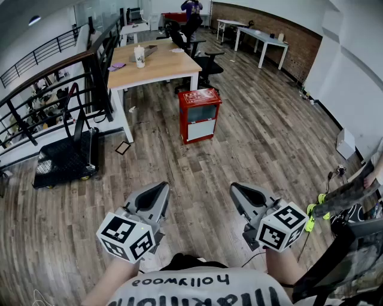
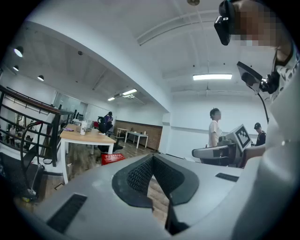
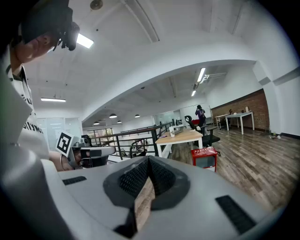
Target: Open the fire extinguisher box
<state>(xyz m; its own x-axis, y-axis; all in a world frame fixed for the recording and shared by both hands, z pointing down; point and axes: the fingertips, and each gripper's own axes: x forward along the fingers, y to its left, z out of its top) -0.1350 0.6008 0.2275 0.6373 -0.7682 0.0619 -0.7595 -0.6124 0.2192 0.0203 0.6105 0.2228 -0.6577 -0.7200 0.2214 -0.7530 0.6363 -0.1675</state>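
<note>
The fire extinguisher box (image 1: 199,115) is a red cabinet with a pale front panel. It stands closed on the wooden floor beside a table leg, well ahead of me. Both grippers are held low in front of my body, far short of the box. My left gripper (image 1: 157,192) is shut with nothing between its jaws, and my right gripper (image 1: 240,191) is shut and empty too. The left gripper view has the box (image 2: 112,158) small and far beyond the closed tips (image 2: 152,158). In the right gripper view the box (image 3: 205,157) lies right of the closed tips (image 3: 148,160).
A wooden table (image 1: 152,66) with a cup (image 1: 139,57) stands behind the box, with office chairs (image 1: 200,57) past it. A black trolley (image 1: 66,158) sits by the railing (image 1: 48,89) at left. Another person's legs (image 1: 353,191) are at right. Someone stands far back (image 1: 191,9).
</note>
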